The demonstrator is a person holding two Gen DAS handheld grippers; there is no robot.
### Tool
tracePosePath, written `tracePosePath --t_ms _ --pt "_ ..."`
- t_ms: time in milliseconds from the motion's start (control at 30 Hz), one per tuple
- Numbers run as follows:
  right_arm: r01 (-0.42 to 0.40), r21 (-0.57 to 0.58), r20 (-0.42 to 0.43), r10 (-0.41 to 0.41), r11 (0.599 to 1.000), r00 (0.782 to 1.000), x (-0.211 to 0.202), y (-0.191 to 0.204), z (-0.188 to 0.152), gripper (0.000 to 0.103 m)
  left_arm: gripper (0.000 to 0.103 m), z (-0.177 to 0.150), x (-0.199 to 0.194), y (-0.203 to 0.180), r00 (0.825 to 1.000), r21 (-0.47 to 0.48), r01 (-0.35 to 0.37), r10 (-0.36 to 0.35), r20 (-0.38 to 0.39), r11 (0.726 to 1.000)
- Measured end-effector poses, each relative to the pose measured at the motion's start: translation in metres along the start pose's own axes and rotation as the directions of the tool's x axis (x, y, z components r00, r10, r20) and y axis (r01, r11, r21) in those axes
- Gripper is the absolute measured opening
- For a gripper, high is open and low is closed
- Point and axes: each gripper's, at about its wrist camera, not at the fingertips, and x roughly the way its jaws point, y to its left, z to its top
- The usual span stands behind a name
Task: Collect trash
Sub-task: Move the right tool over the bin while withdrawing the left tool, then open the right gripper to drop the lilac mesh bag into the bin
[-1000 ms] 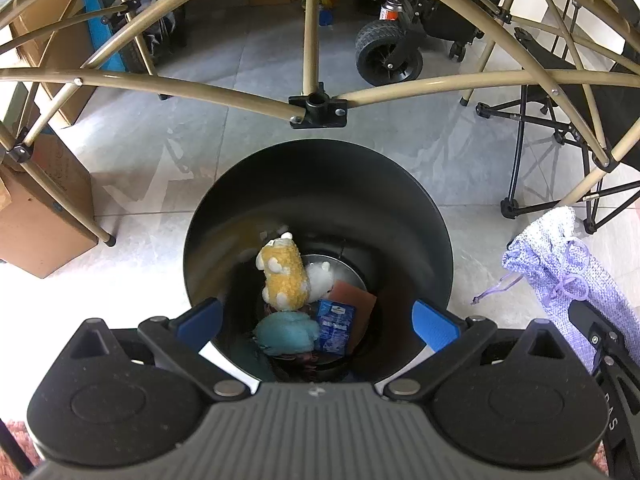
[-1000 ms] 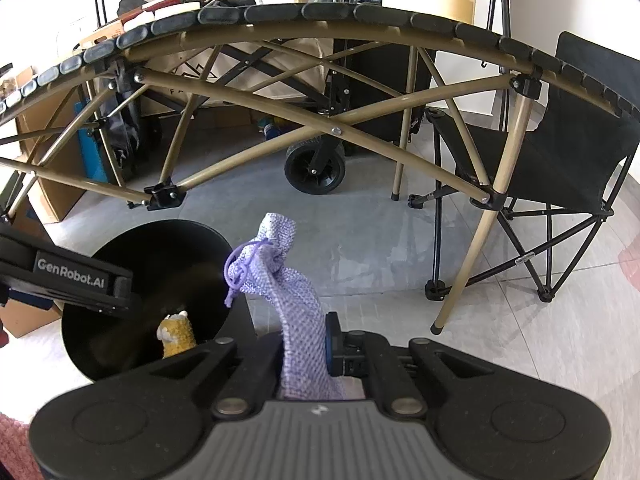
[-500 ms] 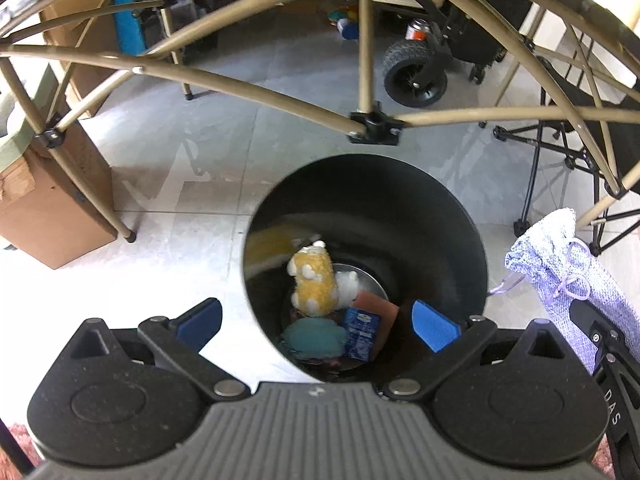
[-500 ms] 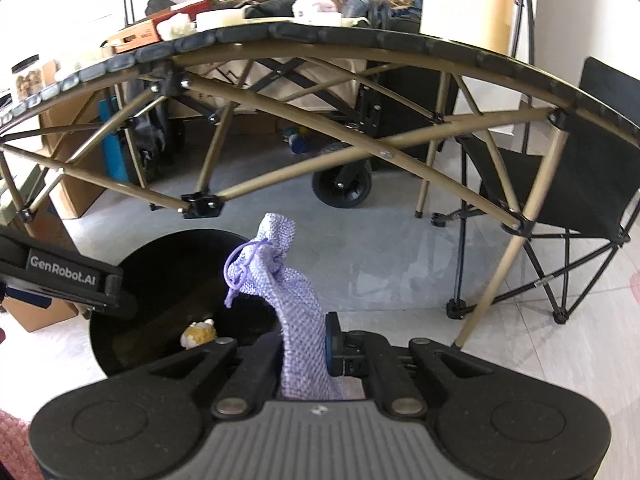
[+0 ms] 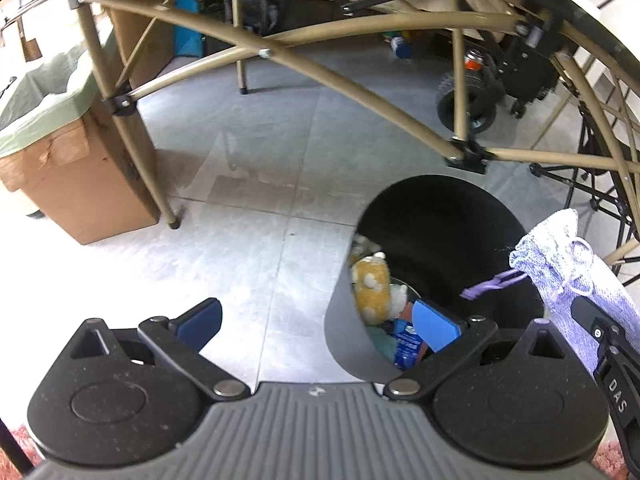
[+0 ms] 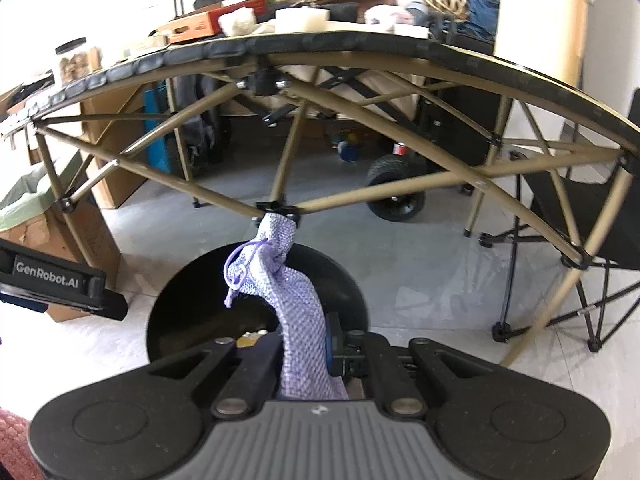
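Now: right gripper (image 6: pixel 304 344) clenched on lilac mesh drawstring pouch (image 6: pixel 294 308), held upright ahead of it over black bin (image 6: pixel 352 280), seemingly for dropping; left gripper (image 5: pixel 316 320) released, empty.

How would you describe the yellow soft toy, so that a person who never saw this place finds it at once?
Start from the round black bin standing on the grey tiled floor, in front of the folding table's tan legs. Look down inside it: the yellow plush toy lies against the near wall, above a blue packet. It is the only fluffy yellow thing there, with white patches.
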Motion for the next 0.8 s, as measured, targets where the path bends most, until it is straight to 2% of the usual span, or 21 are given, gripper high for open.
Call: tracePosePath --t_ms 200,367,633,800 --pt "-0.010 -0.024 -0.042 0.009 1.000 0.999 0.022 0.023 0.007 0.003 0.103 -0.001 -0.001 0.021 1.000 -0.031 -0.005 0.005 -0.004 1.000" --pt "-0.022 0.008 -0.097 0.023 1.000 0.995 0.044 0.033 0.012 0.003 0.103 -0.004 -0.001 0.033 1.000 -0.045 -0.015 0.015 -0.013 0.999" --pt "-0.055 0.119 -0.225 0.081 0.991 0.971 0.078 0.040 0.009 0.003 0.103 -0.007 0.007 0.046 0.999 -0.063 -0.034 0.031 -0.039 0.997" --pt "-0.057 0.167 -0.268 0.100 0.984 0.958 0.090 0.044 0.005 0.003 0.103 -0.009 0.013 0.051 0.998 -0.071 -0.042 0.038 -0.054 0.997"
